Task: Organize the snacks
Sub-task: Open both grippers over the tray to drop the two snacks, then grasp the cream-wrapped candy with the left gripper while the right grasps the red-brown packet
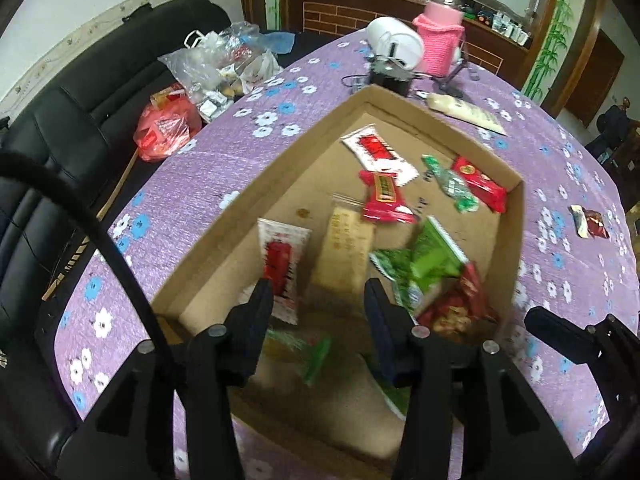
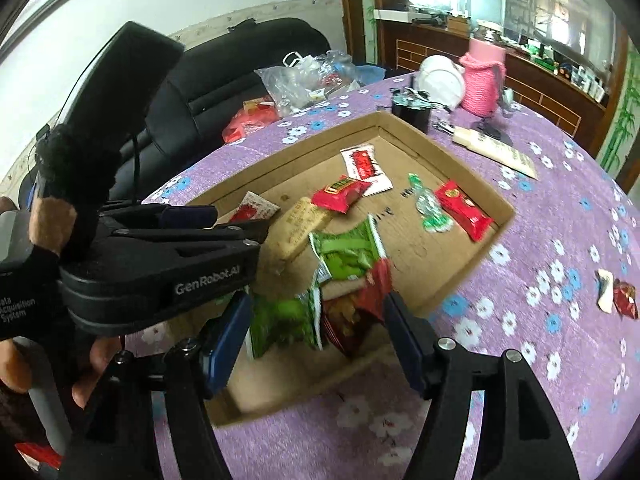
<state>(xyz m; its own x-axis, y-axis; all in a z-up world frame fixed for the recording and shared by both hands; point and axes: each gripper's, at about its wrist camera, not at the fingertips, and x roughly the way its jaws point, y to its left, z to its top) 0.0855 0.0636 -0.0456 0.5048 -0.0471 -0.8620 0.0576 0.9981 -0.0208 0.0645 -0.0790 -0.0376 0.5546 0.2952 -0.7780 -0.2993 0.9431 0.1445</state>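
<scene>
A shallow cardboard box (image 1: 256, 176) (image 2: 280, 152) on the purple flowered tablecloth holds several snack packets: a white-and-red one (image 1: 378, 152), red ones (image 1: 384, 198), a beige bar (image 1: 346, 248) and green packets (image 1: 432, 260). My left gripper (image 1: 318, 296) hangs open over the box's near end, with nothing pressed between its pads. My right gripper (image 2: 316, 312) is open over the near corner. A blurred green packet (image 2: 288, 320) and a red packet (image 2: 352, 312) lie loose between its fingers. One red-and-silver snack (image 2: 618, 296) (image 1: 592, 222) lies outside the box on the cloth.
Beyond the box stand a black cup (image 2: 412, 112), a white round appliance (image 2: 442, 78), a pink knitted cover (image 2: 482, 78) and a cream tube (image 2: 496, 150). Plastic bags (image 1: 216, 68) and a red bag (image 1: 166, 130) sit on the black sofa at the left.
</scene>
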